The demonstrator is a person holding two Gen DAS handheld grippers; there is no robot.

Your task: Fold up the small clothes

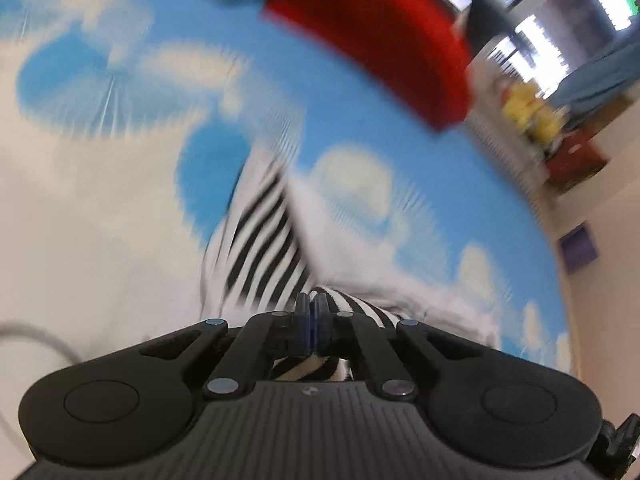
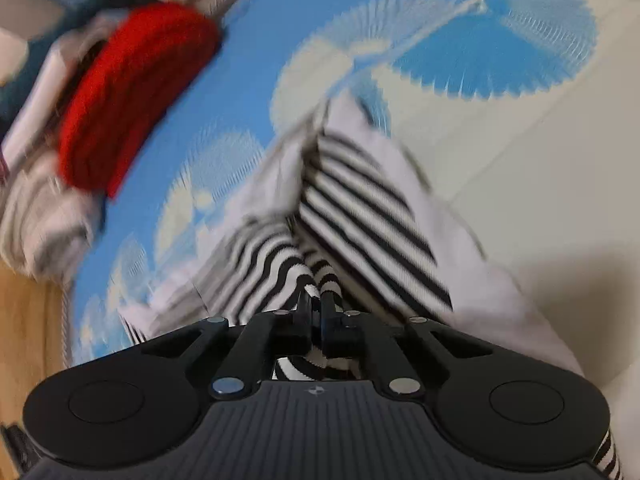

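Pinching the striped garment (image 2: 360, 208) with both my left gripper (image 1: 311, 312) and right gripper (image 2: 316, 312) clamped on its edge, above the cloud-print sheet (image 1: 100, 200), near the red knit (image 2: 132, 92); soft, light, floppy, best held at corners.

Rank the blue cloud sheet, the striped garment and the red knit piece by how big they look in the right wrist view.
1. Blue cloud sheet: fills most of the background.
2. Striped garment: looks larger than the red piece, but it is pinched in the right gripper, close to the lens, so this is unsure.
3. Red knit piece.
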